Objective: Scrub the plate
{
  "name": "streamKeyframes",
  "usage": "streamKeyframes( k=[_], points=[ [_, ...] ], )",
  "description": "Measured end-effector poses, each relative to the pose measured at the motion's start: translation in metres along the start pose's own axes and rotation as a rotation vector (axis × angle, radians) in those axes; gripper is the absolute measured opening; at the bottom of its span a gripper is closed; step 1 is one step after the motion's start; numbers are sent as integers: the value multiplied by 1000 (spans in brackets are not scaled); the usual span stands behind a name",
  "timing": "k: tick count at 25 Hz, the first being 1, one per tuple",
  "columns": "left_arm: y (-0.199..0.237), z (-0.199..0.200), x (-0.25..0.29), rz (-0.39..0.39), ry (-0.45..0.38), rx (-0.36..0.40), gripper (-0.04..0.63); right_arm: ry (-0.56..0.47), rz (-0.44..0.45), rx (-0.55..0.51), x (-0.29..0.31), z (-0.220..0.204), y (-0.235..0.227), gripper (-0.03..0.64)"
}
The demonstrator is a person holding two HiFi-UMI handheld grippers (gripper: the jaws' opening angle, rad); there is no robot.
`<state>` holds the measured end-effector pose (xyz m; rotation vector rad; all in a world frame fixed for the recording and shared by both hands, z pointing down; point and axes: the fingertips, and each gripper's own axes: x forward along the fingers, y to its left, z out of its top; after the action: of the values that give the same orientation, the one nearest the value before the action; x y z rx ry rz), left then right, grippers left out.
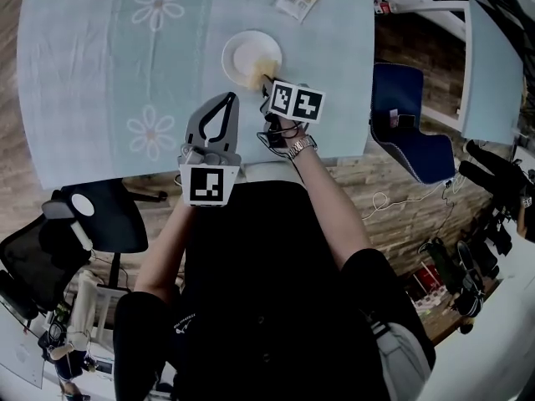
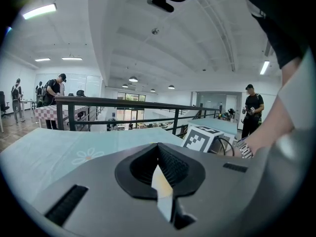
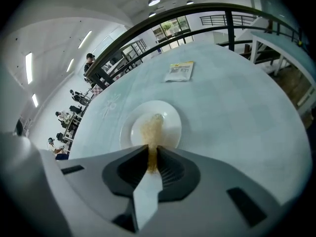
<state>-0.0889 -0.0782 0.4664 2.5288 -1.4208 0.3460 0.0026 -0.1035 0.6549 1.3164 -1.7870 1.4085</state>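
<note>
Right gripper (image 3: pixel 151 149): jaws pinched on a thin yellow-brown scrubber (image 3: pixel 152 132), which we see edge-on in its own view. The scrubber sticks out straight ahead of the jaw tips and reaches onto the plate (image 3: pixel 170 117), its far end near the plate's middle. We cannot tell from either view how hard it presses on the surface.

Plate: white, round, with a shallow well and a plain raised rim. It lies directly ahead of the right gripper (image 1: pixel 266 80) on a pale blue cloth (image 1: pixel 100 73) with flower prints. The scrubber (image 1: pixel 262 71) covers the side of the plate (image 1: pixel 242 53) nearest the gripper; the rest of the surface shows bare white. We cannot make out any dirt or foam apart from the scrubber's own colour.

Left gripper (image 2: pixel 158 146): jaws pressed together at the tips, nothing between them. Its view looks over the table and up toward the ceiling. In the head view the left gripper (image 1: pixel 227 98) sits just to the left of the right one, over the near edge of the cloth. Its tips stop short of the plate's near-left rim and do not touch it.

Further ahead of the right gripper, well past the plate, a small flat packet (image 3: pixel 178 71) lies on the cloth, also seen in the head view (image 1: pixel 297 0).
</note>
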Motion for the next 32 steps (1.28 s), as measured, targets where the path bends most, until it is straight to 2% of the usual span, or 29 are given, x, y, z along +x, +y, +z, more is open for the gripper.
streamKeyframes(
  k=[20, 26, 32],
  points=[
    [-1, 7, -5, -10, -19, 7, 12, -89, -176, -59, -27, 23, -43, 55],
    [-2, 10, -8, -35, -50, 11, 12, -195, -282, -128, -51, 35, -46, 55],
    [-14, 12, -14, -80, -64, 29, 12, -335, -332, -165, -88, 43, -38, 55]
  ],
)
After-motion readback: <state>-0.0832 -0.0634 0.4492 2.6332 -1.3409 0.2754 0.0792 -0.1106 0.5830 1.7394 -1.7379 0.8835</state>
